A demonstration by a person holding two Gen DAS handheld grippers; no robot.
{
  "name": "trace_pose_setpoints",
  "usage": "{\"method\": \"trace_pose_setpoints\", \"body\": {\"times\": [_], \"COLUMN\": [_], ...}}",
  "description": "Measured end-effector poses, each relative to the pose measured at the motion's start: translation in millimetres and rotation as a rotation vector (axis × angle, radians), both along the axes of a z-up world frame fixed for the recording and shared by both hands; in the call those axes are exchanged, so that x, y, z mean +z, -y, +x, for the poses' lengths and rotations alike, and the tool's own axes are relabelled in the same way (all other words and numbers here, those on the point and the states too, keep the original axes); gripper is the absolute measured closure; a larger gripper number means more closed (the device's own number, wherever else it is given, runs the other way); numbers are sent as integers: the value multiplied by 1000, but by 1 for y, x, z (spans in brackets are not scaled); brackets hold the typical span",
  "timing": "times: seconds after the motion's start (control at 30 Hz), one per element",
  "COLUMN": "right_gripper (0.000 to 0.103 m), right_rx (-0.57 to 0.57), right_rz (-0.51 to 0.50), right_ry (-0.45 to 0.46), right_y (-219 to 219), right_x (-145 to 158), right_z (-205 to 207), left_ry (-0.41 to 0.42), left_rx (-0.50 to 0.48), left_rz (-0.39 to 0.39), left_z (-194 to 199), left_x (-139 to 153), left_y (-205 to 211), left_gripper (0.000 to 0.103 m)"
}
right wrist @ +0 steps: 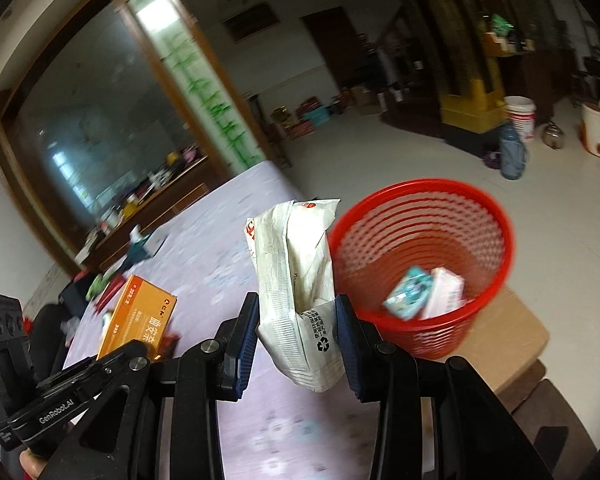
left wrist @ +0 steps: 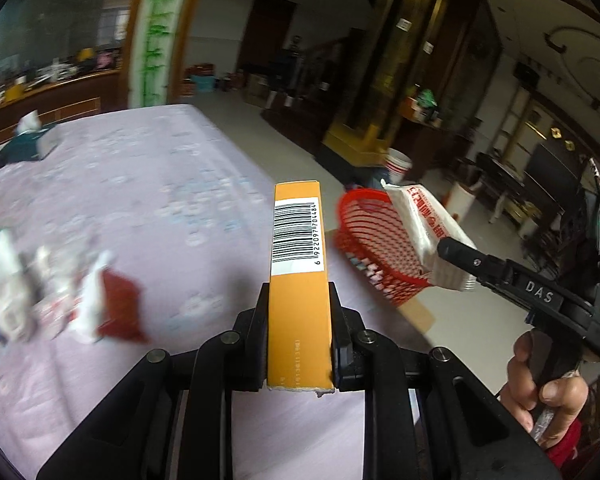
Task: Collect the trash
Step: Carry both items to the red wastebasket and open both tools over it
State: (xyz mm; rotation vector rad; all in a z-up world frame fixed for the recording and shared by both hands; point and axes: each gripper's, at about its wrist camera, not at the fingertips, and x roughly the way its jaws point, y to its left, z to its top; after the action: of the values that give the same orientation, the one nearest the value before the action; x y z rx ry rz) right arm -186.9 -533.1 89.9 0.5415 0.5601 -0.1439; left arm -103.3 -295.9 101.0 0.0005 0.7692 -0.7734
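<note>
My left gripper (left wrist: 299, 308) is shut on a long orange box (left wrist: 298, 280) with a barcode, held above the lilac tablecloth (left wrist: 140, 200). The same orange box (right wrist: 138, 322) shows at the left of the right wrist view. My right gripper (right wrist: 296, 320) is shut on a white crumpled plastic packet (right wrist: 300, 280), also visible as the white packet (left wrist: 428, 232) by the basket's rim. A red mesh waste basket (right wrist: 420, 260) stands just right of the packet on a cardboard box (right wrist: 512, 332); the basket (left wrist: 372, 244) holds a teal packet and a white-pink one (right wrist: 424, 292).
Several crumpled white and red wrappers (left wrist: 60, 292) lie on the cloth to the left. A teal tissue box (left wrist: 28, 144) sits at the far end. A person's hand (left wrist: 540, 384) grips the right tool. Beyond the table are the tiled floor, a white bucket (right wrist: 520, 118) and dark furniture.
</note>
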Motion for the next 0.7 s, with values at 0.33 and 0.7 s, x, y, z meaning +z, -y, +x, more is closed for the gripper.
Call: {"method": "trace_pose_setpoints", "body": {"times": [0.33,0.7], "right_gripper": [62,48], "right_rx": [-132,-174], "right_rz": [61,30], "right_ry": [-13,-12], "right_y": [78,112], "right_x": [-8,-8], "right_z": [2,16], "left_ry": [-75,-93], "left_rx": [-150,-124], "left_rz": [-39,-36], "left_z": [21,42], "left_x": [0,-8], "left_y": [115,163], "left_gripper": [81,56]}}
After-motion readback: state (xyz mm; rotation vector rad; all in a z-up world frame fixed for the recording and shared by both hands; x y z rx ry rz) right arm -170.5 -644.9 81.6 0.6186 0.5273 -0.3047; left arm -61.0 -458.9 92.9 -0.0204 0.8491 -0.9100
